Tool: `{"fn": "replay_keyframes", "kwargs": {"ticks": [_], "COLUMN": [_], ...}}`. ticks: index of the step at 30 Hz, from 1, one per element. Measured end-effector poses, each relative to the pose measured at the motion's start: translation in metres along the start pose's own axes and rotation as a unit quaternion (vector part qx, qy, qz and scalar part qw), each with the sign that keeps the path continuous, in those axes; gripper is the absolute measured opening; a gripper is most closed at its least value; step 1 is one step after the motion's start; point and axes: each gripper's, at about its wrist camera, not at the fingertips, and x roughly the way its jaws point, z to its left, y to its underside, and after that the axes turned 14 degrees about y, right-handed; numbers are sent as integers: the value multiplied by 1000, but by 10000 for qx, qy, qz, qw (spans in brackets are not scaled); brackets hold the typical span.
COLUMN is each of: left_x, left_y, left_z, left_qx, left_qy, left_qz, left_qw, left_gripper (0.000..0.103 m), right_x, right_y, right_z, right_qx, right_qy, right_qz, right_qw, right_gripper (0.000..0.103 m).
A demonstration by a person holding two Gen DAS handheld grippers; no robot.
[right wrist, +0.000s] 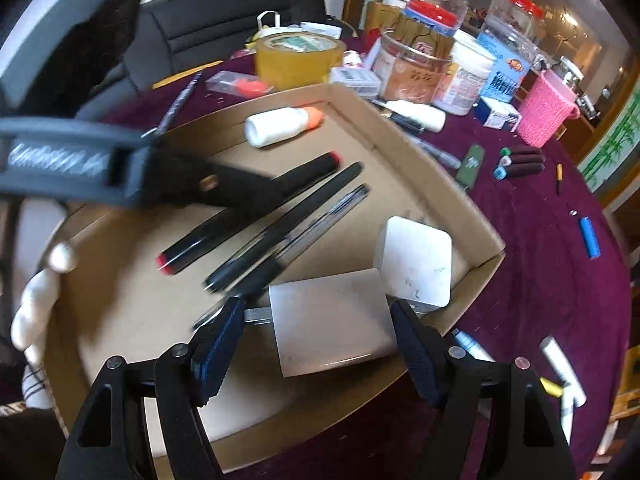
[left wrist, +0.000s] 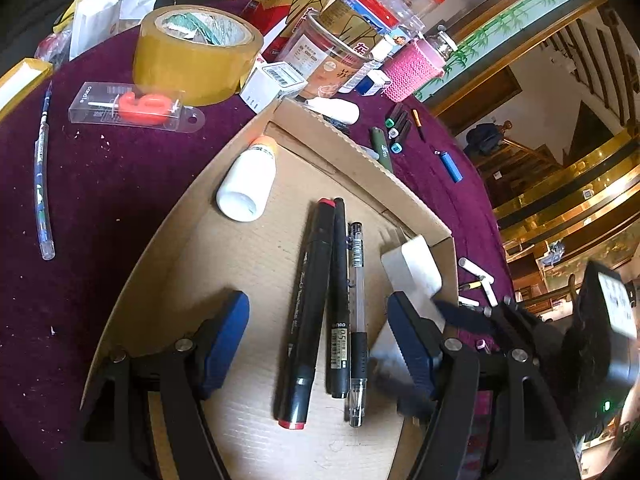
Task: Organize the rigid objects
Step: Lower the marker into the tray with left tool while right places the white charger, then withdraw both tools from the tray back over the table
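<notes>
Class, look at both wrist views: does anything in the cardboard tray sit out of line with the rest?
Yes. The white bottle with the orange cap lies tipped on its side in the shallow cardboard tray, angled away from the three black pens lined up side by side.

Purple-clothed table – cardboard tray, tape roll, markers

A cardboard tray sits on the table. In it three pens lie side by side, a glue bottle behind them at the far wall, and two charger blocks to their right in the corner. Behind the tray stand a tape roll and jars. To the right of the tray lie markers and a battery.
</notes>
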Motion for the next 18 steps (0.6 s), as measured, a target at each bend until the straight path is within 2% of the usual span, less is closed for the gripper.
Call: {"fn": "replay_keyframes", "kwargs": {"ticks": [3, 7, 11, 15, 18], "left_x": [-1, 0, 2, 4, 5], "left_y": [0, 1, 2, 3, 4], "left_z": [0, -2, -6, -11, -12], "left_qx": [0, 37, 126, 270, 317], "left_qy": [3, 38, -3, -58, -42], "left_qz": [-15, -3, 21, 64, 108], "left_qw": [10000, 10000, 9999, 9996, 9994], "left_gripper": [71, 75, 78, 82, 82], "right_x": [8, 3, -36, -78, -98], "right_y": [-9, -12, -1, 43, 100], "right_z": [2, 0, -14, -46, -83], "right_qx": [-252, -141, 364, 1258, 2148], "right_qy": [542, 514, 599, 767, 883], "right_qz": [-122, -135, -571, -841, -748], "right_qw": [9981, 9985, 9959, 9855, 9698], "right_gripper": [80, 80, 80, 85, 85]}}
